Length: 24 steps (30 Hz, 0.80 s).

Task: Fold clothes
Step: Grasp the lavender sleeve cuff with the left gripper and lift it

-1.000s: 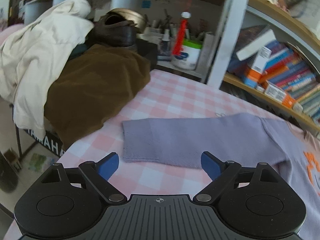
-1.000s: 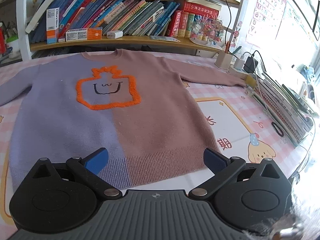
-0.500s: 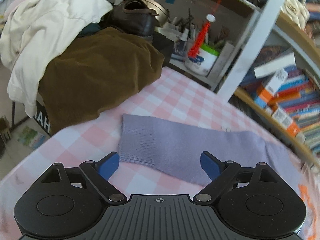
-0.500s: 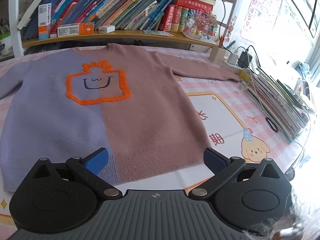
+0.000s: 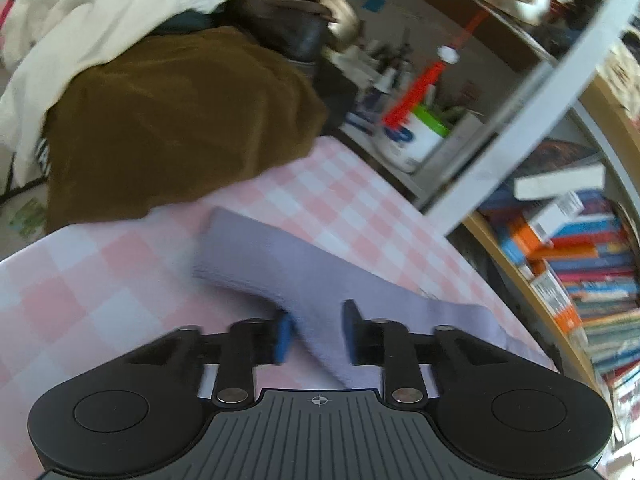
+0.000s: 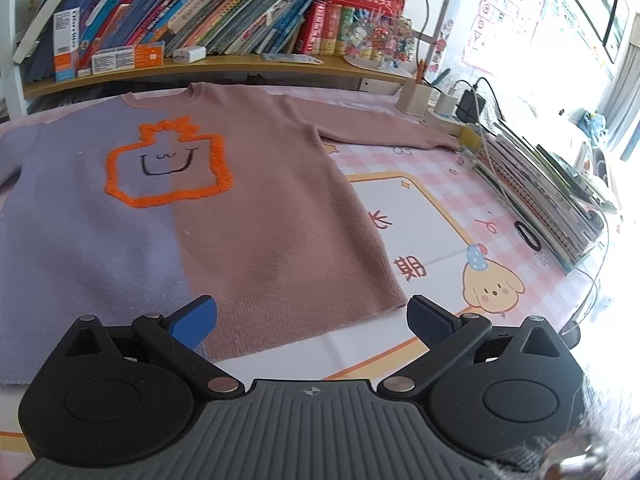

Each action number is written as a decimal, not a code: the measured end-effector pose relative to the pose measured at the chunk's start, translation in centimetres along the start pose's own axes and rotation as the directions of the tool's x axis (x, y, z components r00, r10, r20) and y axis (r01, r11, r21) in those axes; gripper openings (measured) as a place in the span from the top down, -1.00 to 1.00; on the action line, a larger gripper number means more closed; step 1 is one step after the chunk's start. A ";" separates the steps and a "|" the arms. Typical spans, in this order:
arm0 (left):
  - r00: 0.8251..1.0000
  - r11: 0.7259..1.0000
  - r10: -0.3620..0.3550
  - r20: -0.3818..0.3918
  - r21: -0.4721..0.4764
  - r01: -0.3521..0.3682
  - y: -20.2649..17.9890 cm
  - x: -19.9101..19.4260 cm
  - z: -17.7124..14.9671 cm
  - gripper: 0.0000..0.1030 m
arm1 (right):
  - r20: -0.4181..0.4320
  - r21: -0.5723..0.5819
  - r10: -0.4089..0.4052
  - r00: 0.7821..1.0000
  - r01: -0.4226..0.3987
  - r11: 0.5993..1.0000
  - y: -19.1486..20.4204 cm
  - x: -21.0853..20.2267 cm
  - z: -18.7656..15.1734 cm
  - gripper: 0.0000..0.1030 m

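A sweater (image 6: 240, 208), lilac on the left half and dusty pink on the right with an orange outlined face, lies flat on the pink checked tablecloth (image 5: 80, 300). Its lilac sleeve (image 5: 272, 260) stretches out across the cloth in the left wrist view. My left gripper (image 5: 317, 334) is closing its jaws on that sleeve a little way back from the cuff. The fabric is bunched between the blue pads and fills the gap. My right gripper (image 6: 312, 318) hangs open just above the pink part of the hem, with nothing between its fingers.
A brown garment (image 5: 172, 120) and a cream one (image 5: 100, 12) are heaped beyond the table's left end. A white tub (image 5: 416, 144) and rows of books (image 6: 200, 20) fill the shelves behind. At the right edge lie stacked books (image 6: 552, 200), a pen holder (image 6: 414, 96) and chargers.
The left gripper rolled, moved in over the lilac sleeve and drew its jaws together on it, bunching the fabric. The right gripper stayed open and drifted slightly right over the hem.
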<state>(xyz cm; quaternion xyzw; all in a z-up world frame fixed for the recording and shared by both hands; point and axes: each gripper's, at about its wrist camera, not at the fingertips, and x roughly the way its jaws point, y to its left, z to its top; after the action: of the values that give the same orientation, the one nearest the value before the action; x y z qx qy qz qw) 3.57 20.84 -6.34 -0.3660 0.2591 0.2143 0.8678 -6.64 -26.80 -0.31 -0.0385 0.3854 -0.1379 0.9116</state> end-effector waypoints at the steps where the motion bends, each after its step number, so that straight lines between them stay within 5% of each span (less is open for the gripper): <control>1: 1.000 1.000 0.004 -0.004 0.002 -0.004 0.1 0.1 0.1 0.84 | -0.001 0.004 -0.001 1.000 0.001 1.000 -0.1 0.1 0.0 -0.98; 6: 1.000 1.000 0.000 -0.005 0.028 0.000 -0.1 -0.1 0.5 0.94 | 0.009 -0.003 0.016 1.000 -0.016 1.000 -0.1 0.3 0.3 -0.98; 13: 0.992 0.989 -0.088 0.093 0.126 0.076 -3.4 -3.3 1.1 0.94 | 0.026 -0.023 0.078 0.997 -0.077 0.997 -0.1 0.9 0.9 -0.98; 24: 0.957 0.928 -0.219 0.189 0.342 0.145 -12.3 -8.6 -1.1 0.94 | 0.037 -0.078 0.215 0.976 -0.211 0.974 -2.4 3.8 2.5 -0.98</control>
<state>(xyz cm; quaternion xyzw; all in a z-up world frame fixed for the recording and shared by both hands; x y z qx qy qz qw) 3.50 10.56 4.68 -0.2142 0.1563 0.1266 0.9559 -2.87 -30.30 -0.82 -0.0336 0.3716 -0.0242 0.9275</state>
